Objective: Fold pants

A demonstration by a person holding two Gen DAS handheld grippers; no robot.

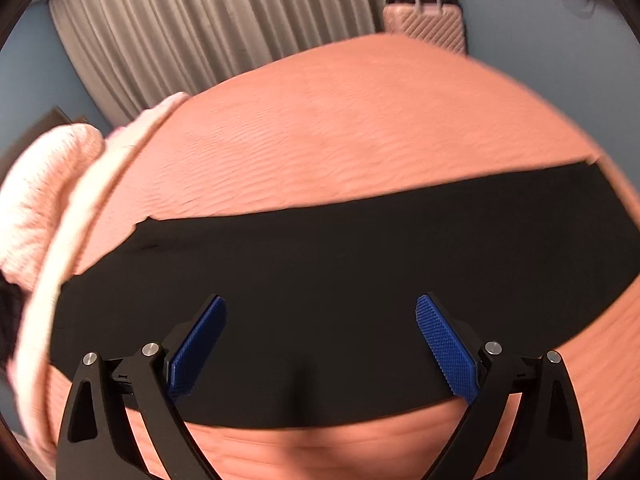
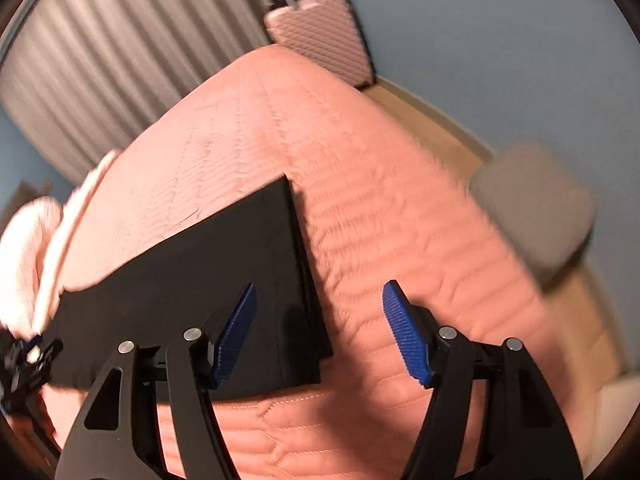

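Note:
Black pants [image 1: 320, 264] lie flat as a long band across a salmon quilted bedspread [image 1: 340, 128]. My left gripper [image 1: 320, 308] is open and empty, hovering over the middle of the pants. In the right wrist view the pants [image 2: 208, 280] end in a straight stacked edge on the bedspread [image 2: 400, 220]. My right gripper [image 2: 320, 292] is open and empty over that right end, its left pad [image 2: 236, 332] above the cloth and its right pad [image 2: 406, 332] above the bedspread. The other gripper [image 2: 24, 364] shows at the far left.
Pink and white pillows [image 1: 48, 200] lie at the left end of the bed. A pink suitcase [image 2: 320, 36] stands by the curtain [image 1: 200, 28] beyond the bed. A grey stool or cushion [image 2: 536, 208] sits on the floor to the right.

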